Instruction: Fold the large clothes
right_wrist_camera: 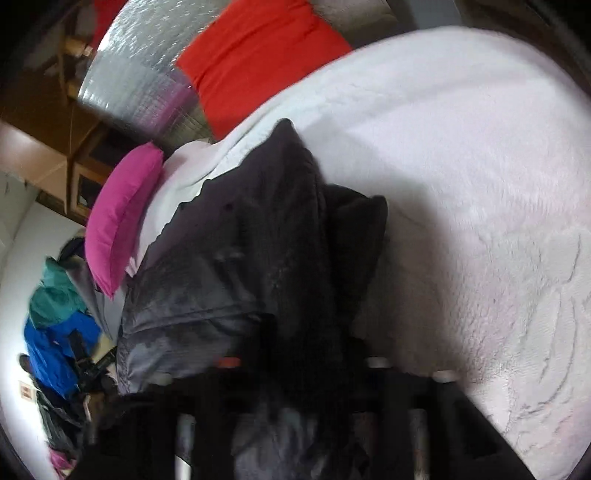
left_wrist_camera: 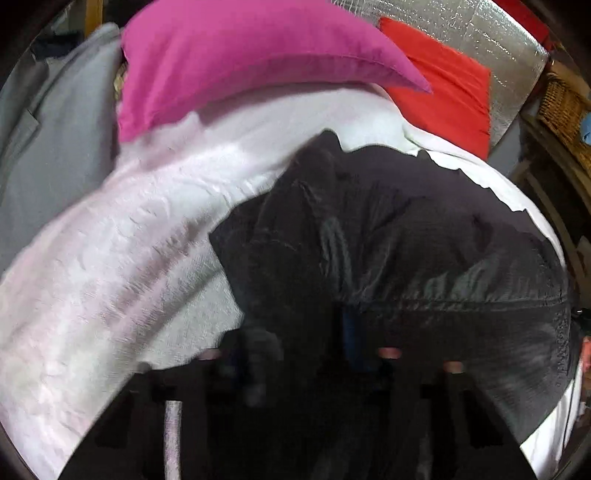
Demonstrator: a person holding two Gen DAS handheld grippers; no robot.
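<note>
Bed: white fleecy blanket (left_wrist_camera: 110, 258) covers the bed and fills most of both views.
Far left: grey cloth (left_wrist_camera: 48, 147) lies past the blanket's edge in the left view; in the right view a heap of teal and blue clothes (right_wrist_camera: 55, 332) sits beyond the bed.
Pillows: pink pillow (left_wrist_camera: 229, 59) at the head of the bed, red pillow (left_wrist_camera: 450, 92) to its right, silver foil sheet (left_wrist_camera: 480, 26) behind both.
Jacket: black jacket (left_wrist_camera: 388, 240) lies bunched on the blanket, its near edge drawn up into both tongs.
Left tongs (left_wrist_camera: 295, 354): dark and blurred; clenched on the jacket's edge.
Right tongs (right_wrist_camera: 303, 365): clenched on a fold of the jacket that spills between the jaws.
Right edge: wicker basket (left_wrist_camera: 565, 107) beside the bed in the left view.
</note>
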